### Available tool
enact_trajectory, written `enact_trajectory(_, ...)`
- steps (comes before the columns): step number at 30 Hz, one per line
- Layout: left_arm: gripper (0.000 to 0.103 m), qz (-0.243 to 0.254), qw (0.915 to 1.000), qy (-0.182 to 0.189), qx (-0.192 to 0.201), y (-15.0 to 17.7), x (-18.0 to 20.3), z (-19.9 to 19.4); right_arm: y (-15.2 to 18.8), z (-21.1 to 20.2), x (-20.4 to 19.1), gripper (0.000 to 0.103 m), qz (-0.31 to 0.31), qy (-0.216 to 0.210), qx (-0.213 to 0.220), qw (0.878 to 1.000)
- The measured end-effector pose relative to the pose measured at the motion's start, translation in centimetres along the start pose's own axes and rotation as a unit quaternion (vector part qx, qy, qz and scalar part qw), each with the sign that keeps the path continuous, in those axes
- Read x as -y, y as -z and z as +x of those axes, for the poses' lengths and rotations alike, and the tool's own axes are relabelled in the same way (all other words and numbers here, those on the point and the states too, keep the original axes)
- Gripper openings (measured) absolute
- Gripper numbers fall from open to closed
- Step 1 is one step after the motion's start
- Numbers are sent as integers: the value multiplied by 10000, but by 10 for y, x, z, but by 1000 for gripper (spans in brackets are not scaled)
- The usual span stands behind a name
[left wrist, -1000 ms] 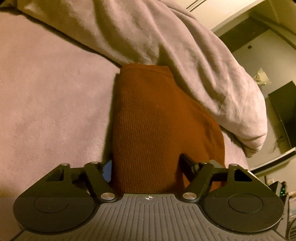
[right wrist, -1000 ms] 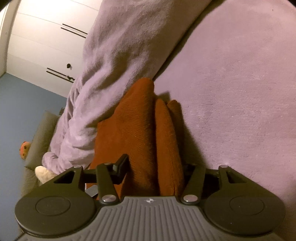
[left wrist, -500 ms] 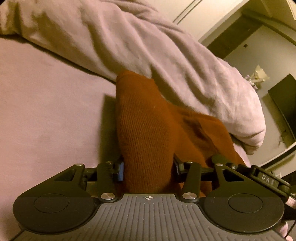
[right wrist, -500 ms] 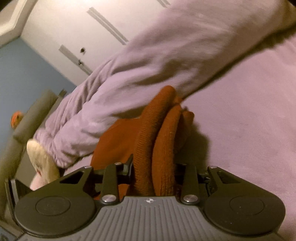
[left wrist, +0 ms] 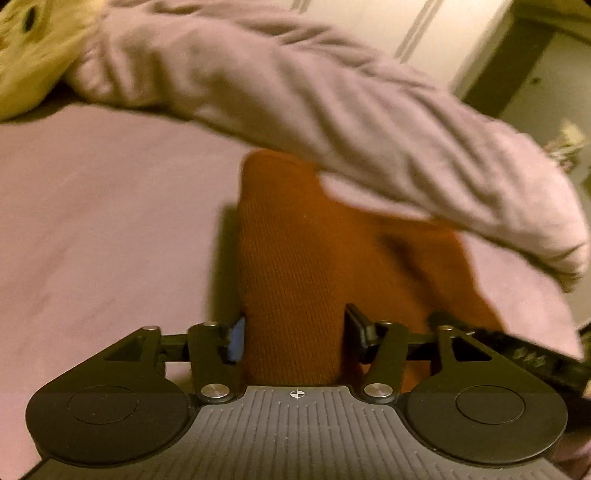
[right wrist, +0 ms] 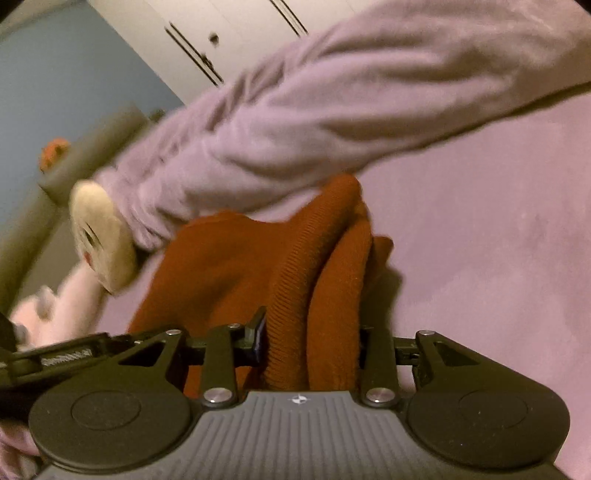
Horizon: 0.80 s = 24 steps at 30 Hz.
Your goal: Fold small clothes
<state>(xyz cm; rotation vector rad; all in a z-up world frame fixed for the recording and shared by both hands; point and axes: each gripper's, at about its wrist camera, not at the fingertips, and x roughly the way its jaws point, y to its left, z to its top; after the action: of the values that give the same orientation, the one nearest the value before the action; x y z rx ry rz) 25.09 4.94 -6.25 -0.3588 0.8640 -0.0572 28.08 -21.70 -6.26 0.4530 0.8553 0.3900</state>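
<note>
A rumpled lilac fleece blanket [left wrist: 332, 122] lies bunched in a long ridge across the lilac bed cover [left wrist: 103, 229]. At the ridge's end sits a cream plush toy [right wrist: 103, 236]. Behind the blanket stand white wardrobe doors [right wrist: 229, 33] with dark bar handles, beside a blue wall [right wrist: 74, 81]. A small orange toy [right wrist: 55, 149] sits beyond the plush, blurred.

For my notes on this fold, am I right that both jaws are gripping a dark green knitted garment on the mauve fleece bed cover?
Not quite: the rust-orange knitted garment is not green. Both wrist views show it pinched in the left gripper and the right gripper, over the mauve fleece bed cover.
</note>
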Motion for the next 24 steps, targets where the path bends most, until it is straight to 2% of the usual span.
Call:
enact_trajectory(1, 59, -30, 9999, -61, 90, 5, -5, -5, 3, 1, 0, 44, -32, 186, 8, 9998)
enact_trajectory(2, 59, 5, 9997, -56, 244, 10, -11, -14, 5, -4, 2, 46, 56, 286, 42, 9996)
enact_trajectory(4, 61, 98, 9982, -177, 562, 24, -17, -33, 8, -23, 6, 46, 231, 349, 225, 9989)
enact_trajectory(6, 63, 223, 9963, -262, 791, 40, -20, -49, 17, -49, 5, 47, 117, 521, 532, 9972)
enact_trajectory(10, 66, 267, 9935, -568, 952, 73, -21, -66, 45, -85, -12, 46, -353, 676, 863, 9933)
enact_trajectory(13, 66, 240, 9927, -635, 997, 88, -17, -74, 68, -98, -35, 36, -1095, 969, 1137, 9827)
enact_trajectory(16, 66, 361, 9930, -642, 929, 91, -10, -75, 75, -102, -57, 32, -1508, 857, 1372, 9752)
enact_trajectory(17, 66, 401, 9929, -616, 936, 90, -6, -75, 75, -98, -64, 30, -1669, 804, 1337, 9735)
enact_trajectory(20, 70, 526, 9925, -539, 960, 90, 1, -80, 69, -84, -76, 25, -2037, 1010, 1303, 9650)
enact_trajectory(22, 70, 643, 9918, -549, 964, 91, 8, -79, 65, -74, -74, 16, -2015, 1043, 1172, 9668)
enact_trajectory(24, 70, 714, 9903, -583, 1037, 91, 12, -83, 67, -64, -72, 15, -2115, 1149, 1011, 9653)
